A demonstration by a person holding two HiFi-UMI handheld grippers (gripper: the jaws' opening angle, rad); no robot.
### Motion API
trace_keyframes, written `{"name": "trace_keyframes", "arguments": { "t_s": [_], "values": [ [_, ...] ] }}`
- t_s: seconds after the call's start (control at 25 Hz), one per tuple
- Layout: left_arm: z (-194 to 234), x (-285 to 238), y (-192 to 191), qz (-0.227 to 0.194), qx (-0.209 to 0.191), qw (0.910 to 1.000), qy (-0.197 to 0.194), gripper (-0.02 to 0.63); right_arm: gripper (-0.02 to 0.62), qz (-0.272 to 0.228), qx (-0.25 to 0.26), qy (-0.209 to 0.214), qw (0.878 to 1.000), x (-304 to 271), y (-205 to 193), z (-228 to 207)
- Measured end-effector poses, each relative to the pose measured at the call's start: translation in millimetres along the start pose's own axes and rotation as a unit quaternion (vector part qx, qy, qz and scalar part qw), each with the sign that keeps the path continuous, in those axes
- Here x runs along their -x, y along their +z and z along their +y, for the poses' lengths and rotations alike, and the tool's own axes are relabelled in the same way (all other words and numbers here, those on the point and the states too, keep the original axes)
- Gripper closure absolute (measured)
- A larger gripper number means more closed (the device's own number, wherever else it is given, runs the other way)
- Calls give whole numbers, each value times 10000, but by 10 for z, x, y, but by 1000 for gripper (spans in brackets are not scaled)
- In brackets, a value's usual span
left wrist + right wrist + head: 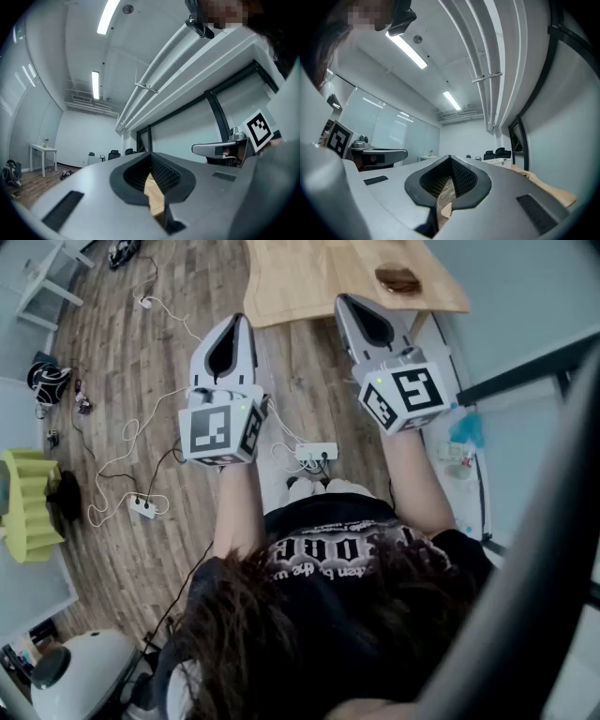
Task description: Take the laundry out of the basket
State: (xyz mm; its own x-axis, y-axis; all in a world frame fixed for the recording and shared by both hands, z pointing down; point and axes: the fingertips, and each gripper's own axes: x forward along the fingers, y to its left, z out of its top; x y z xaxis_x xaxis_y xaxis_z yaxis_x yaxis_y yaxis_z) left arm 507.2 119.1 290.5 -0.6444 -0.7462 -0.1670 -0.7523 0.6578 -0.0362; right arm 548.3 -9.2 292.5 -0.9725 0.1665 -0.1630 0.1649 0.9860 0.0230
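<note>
Masking table point(300, 282) edge: right tool point(343, 300)

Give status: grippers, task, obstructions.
Grippers: left gripper, right gripper shut, empty. No laundry basket in head view. Wooden table ahead; cables on floor.

You are holding both claws out in front of you, side by side and well apart, tips pointing away from your body. Your left claw point(234, 329) is pressing its jaws together with nothing between them, and your right claw point(352, 307) is doing the same. Behind each pair of jaws, the marker cube point(220, 430) is facing up at you. Your bare forearms point(239, 507) are reaching forward behind the cubes.
</note>
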Motion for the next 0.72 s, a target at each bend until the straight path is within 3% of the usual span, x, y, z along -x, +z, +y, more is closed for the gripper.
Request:
{"name": "trace_keyframes", "arguments": {
  "t_s": [0.72],
  "values": [
    [151, 119, 17, 138, -137, 9989, 416, 604, 566, -120, 23, 312, 9994, -134, 61, 75]
  ]
}}
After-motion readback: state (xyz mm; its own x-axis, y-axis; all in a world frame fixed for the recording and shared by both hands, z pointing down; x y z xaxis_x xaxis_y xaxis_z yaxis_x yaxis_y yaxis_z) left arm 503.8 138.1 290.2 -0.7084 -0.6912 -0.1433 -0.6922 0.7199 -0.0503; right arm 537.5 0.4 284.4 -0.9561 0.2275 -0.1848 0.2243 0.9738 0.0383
